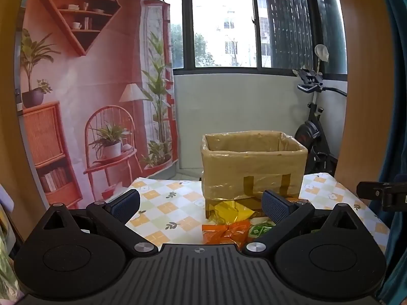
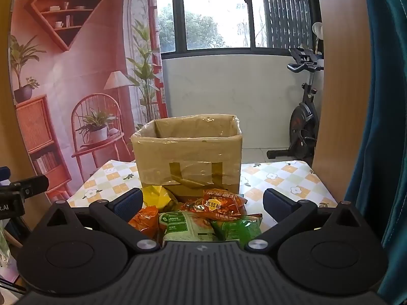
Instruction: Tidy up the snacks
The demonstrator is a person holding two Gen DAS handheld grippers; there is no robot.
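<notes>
An open cardboard box (image 1: 253, 167) wrapped in tape stands on the checked tablecloth (image 1: 162, 203); it also shows in the right wrist view (image 2: 188, 160). Snack packets lie in front of it: a yellow packet (image 1: 232, 212), an orange packet (image 1: 223, 232) and a green packet (image 1: 260, 228). In the right wrist view I see the yellow packet (image 2: 156, 197), an orange packet (image 2: 145, 219), a red-orange packet (image 2: 216, 204), a pale green packet (image 2: 183, 225) and a dark green packet (image 2: 236, 227). My left gripper (image 1: 201, 204) is open and empty above the packets' left side. My right gripper (image 2: 203, 203) is open and empty over the pile.
A printed backdrop (image 1: 84, 96) hangs at the left behind the table. An exercise bike (image 2: 304, 117) stands at the right under the window. A teal curtain (image 2: 384, 101) hangs at the far right. The other gripper's body shows at each view's edge (image 1: 381, 195).
</notes>
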